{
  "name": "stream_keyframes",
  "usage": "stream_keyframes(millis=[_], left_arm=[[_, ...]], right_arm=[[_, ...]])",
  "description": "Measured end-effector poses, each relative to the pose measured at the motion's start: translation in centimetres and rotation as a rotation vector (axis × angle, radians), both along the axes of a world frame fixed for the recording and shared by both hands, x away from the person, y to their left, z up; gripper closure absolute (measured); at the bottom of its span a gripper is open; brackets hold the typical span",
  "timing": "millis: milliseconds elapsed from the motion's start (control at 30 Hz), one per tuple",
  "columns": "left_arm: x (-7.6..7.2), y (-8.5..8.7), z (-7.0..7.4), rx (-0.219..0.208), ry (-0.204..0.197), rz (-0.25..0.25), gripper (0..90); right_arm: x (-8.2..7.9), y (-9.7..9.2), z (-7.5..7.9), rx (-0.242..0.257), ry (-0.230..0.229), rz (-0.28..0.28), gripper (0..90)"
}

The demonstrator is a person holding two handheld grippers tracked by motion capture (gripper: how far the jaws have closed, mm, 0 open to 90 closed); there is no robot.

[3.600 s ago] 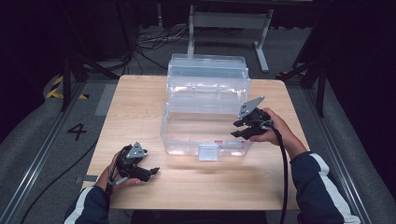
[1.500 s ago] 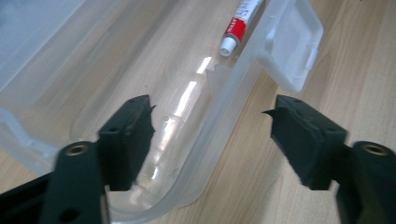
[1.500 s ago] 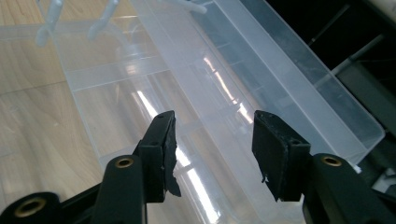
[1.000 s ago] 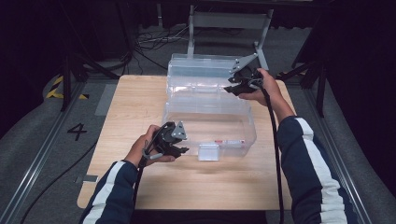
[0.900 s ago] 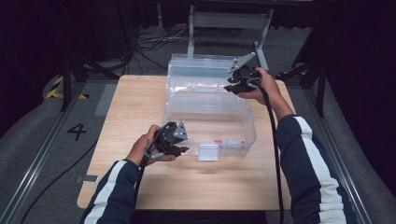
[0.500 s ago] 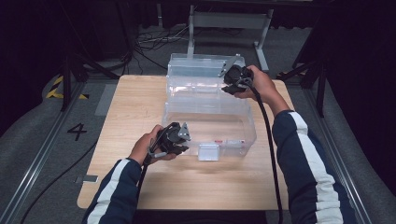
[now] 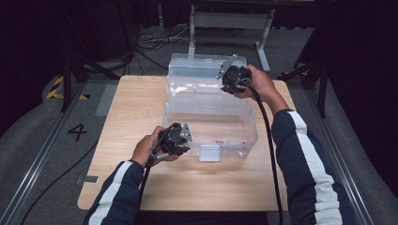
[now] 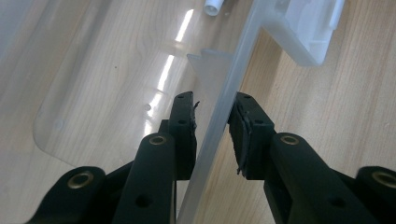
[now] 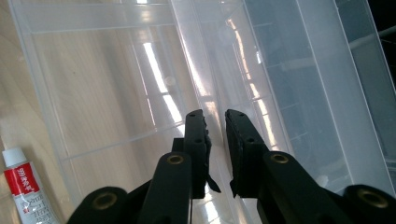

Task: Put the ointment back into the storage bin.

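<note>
A clear plastic box (image 7: 252,123) stands on the wooden table (image 7: 131,108) with its lid (image 7: 197,70) raised at the back. My left gripper (image 7: 184,140) is at the box's front left. Its jaws (image 8: 212,105) straddle the front wall (image 8: 219,93) and have just been closing; the pads press on it. My right gripper (image 7: 229,77) is at the lid's upper right edge. Its jaws (image 9: 215,116) have just been closing onto a clear ridge of the lid (image 9: 196,56). A red and white tube (image 9: 23,186) lies inside the box (image 7: 230,142).
A white latch (image 7: 210,152) hangs on the box's front. Bare tabletop lies left of and in front of the box. Behind the table stand a metal frame (image 7: 230,21) and loose cables (image 7: 150,40) on the dark floor.
My right gripper has slid left along the lid's top edge and its jaws have narrowed. My left gripper has come from the table's front left to the box's front wall.
</note>
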State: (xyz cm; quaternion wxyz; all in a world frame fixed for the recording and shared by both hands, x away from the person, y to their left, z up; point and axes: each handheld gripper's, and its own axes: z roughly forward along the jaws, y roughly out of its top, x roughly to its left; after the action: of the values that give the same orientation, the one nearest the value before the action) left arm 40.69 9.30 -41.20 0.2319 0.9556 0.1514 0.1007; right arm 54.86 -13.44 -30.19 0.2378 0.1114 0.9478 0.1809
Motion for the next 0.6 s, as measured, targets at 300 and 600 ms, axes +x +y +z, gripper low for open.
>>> stream_keyframes(millis=[300, 600], left_arm=[[0.0, -0.1, -0.1, -0.007, 0.011, 0.022, 68.9], [-0.1, -0.2, -0.2, -0.011, 0.016, 0.041, 67.2]], right_arm=[[-0.5, 0.1, 0.3, -0.04, 0.005, 0.024, 83.5], [-1.1, 0.0, 0.4, -0.05, 0.003, 0.04, 85.4]])
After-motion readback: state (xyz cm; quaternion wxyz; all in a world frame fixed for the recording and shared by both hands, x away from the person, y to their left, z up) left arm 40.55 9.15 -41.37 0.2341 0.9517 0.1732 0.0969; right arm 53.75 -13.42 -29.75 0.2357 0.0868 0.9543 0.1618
